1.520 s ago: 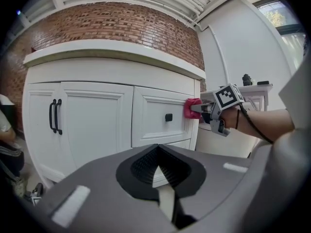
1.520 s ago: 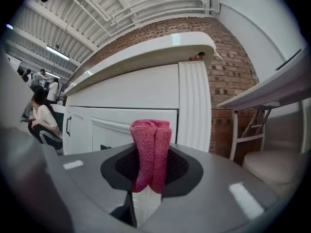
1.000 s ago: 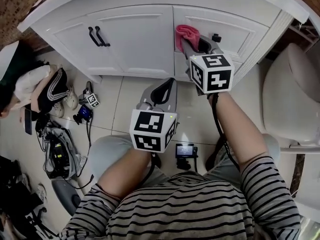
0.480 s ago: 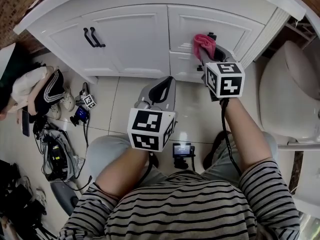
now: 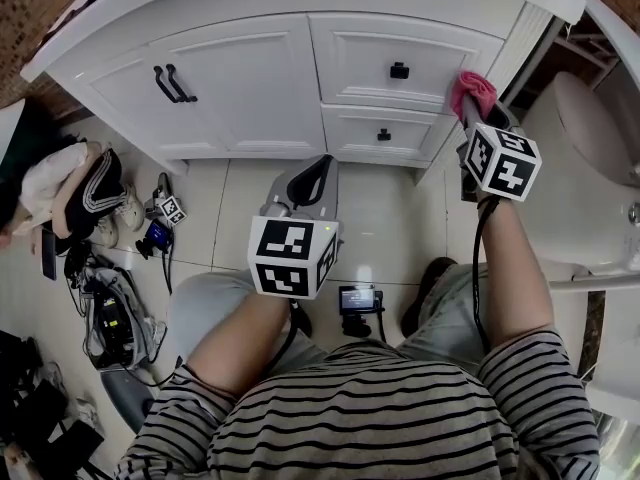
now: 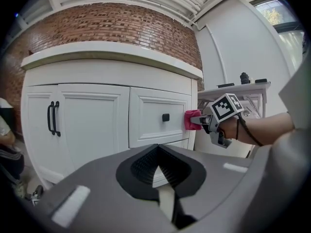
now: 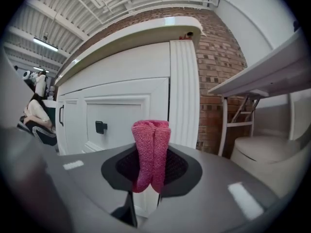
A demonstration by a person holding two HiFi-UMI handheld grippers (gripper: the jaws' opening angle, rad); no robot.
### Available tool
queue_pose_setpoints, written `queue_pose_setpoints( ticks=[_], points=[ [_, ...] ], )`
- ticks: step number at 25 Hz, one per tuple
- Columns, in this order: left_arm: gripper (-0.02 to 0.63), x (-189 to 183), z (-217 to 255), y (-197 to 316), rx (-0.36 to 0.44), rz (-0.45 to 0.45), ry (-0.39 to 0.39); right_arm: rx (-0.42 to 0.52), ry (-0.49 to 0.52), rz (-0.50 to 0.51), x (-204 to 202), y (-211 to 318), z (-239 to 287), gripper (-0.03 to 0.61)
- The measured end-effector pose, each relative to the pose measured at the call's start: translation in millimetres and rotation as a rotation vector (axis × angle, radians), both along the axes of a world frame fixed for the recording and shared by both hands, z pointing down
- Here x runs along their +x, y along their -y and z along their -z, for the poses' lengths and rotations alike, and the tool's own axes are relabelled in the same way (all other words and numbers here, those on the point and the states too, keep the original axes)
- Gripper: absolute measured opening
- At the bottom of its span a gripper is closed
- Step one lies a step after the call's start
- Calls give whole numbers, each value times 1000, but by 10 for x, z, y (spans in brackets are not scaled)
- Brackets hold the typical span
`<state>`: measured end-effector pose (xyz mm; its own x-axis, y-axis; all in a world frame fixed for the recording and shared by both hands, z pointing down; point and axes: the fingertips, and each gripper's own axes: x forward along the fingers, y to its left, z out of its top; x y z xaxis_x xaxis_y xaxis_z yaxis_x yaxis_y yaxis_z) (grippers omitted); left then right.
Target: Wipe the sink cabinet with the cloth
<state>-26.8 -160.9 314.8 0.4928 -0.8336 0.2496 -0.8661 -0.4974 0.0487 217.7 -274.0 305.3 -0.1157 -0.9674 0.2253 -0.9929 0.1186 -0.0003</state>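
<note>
A white sink cabinet [image 5: 260, 68] with black handles fills the top of the head view. My right gripper [image 5: 474, 108] is shut on a pink cloth [image 5: 471, 90], which presses against the right end of the upper drawer [image 5: 400, 53], beside the fluted corner post [image 5: 510, 43]. In the right gripper view the folded pink cloth [image 7: 151, 152] stands between the jaws in front of that post [image 7: 183, 96]. My left gripper [image 5: 312, 183] hangs shut and empty above the tiled floor, short of the cabinet. From the left gripper view, the pink cloth [image 6: 192, 120] touches the drawer edge.
A white toilet [image 5: 590, 188] stands close on the right. Clothes, shoes and cables [image 5: 90, 228] lie on the floor at the left. A small black device [image 5: 360, 301] sits on the tiles between the person's knees. A lower drawer [image 5: 385, 133] sits under the upper one.
The right gripper has carried the pink cloth rightward across the upper drawer front, from its left edge to its right end. The left gripper has stayed about where it was.
</note>
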Motion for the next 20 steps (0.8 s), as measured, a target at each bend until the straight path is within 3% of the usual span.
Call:
queue_pose_setpoints(
  ticks=[2, 8, 12, 16, 20],
  points=[
    [-8, -15, 21, -9, 3, 0, -9, 8, 22, 36, -195, -54, -11, 92],
    [-8, -22, 139, -39, 28, 2, -34, 23, 16, 370, -1719, 55, -275, 92],
    [-8, -117, 127, -13, 27, 24, -38, 23, -28, 429, -2269, 306, -443, 94],
    [-8, -170, 109, 31, 25, 31, -36, 31, -59, 384, -2081, 387, -492, 97],
    [-8, -133, 127, 36, 25, 16, -49, 13, 21, 232, -1330, 322, -522, 98]
  ],
)
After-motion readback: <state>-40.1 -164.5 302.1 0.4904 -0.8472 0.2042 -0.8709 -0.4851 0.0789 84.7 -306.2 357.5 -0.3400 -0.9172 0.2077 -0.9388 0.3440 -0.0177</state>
